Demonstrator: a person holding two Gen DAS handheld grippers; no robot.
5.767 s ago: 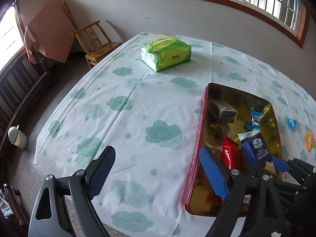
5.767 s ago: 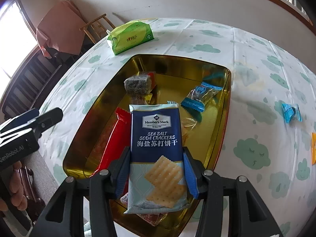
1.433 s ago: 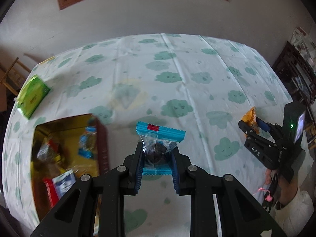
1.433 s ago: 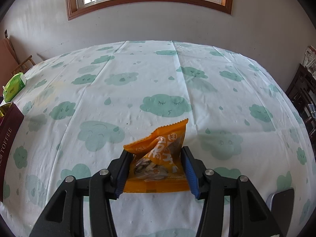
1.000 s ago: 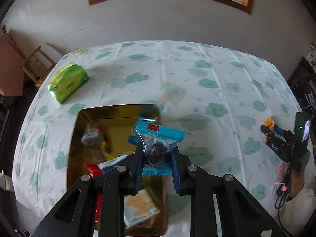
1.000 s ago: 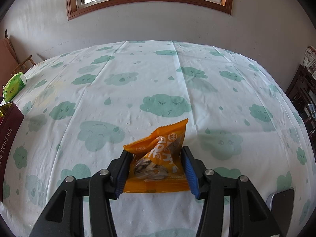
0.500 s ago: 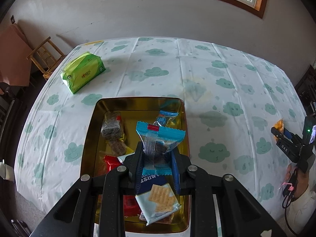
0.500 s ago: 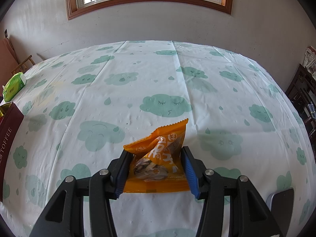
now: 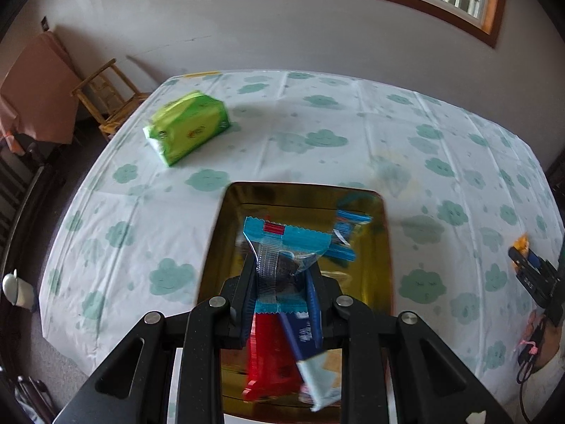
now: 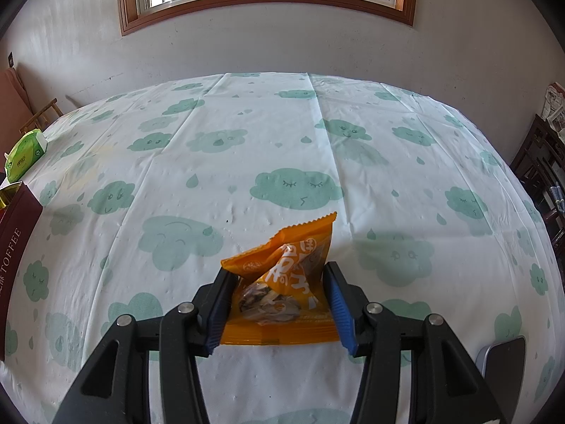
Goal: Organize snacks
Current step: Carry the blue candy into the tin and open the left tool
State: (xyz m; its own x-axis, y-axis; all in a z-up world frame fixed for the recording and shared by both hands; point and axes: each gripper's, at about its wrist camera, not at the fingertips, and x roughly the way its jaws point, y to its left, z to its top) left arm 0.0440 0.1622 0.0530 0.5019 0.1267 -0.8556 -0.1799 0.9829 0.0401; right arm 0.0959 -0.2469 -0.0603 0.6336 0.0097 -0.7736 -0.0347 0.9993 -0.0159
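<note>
My left gripper [image 9: 282,282] is shut on a small blue-edged clear snack packet [image 9: 282,243] and holds it over the gold tin tray [image 9: 385,247]. In the tray lie a red packet [image 9: 268,357], a blue cracker pack [image 9: 310,353] and another blue snack [image 9: 348,226]. My right gripper [image 10: 279,300] is shut on an orange snack bag [image 10: 282,282] just above the cloud-print tablecloth [image 10: 282,141]. In the left wrist view the right gripper [image 9: 526,265] appears at the far right with the orange bag [image 9: 522,242]. The tray's dark red side [image 10: 14,233] sits at the left edge of the right wrist view.
A green tissue pack [image 9: 187,127] lies on the far left of the table. A wooden chair [image 9: 106,95] stands beyond that table edge. A grey flat device [image 10: 501,357] rests near the front right. A person's hand [image 9: 543,335] holds the right gripper.
My left gripper has carried the blue packet from beside the tray to over its middle, and the view has swung so the tray lies straight ahead. The right gripper and orange bag stayed still.
</note>
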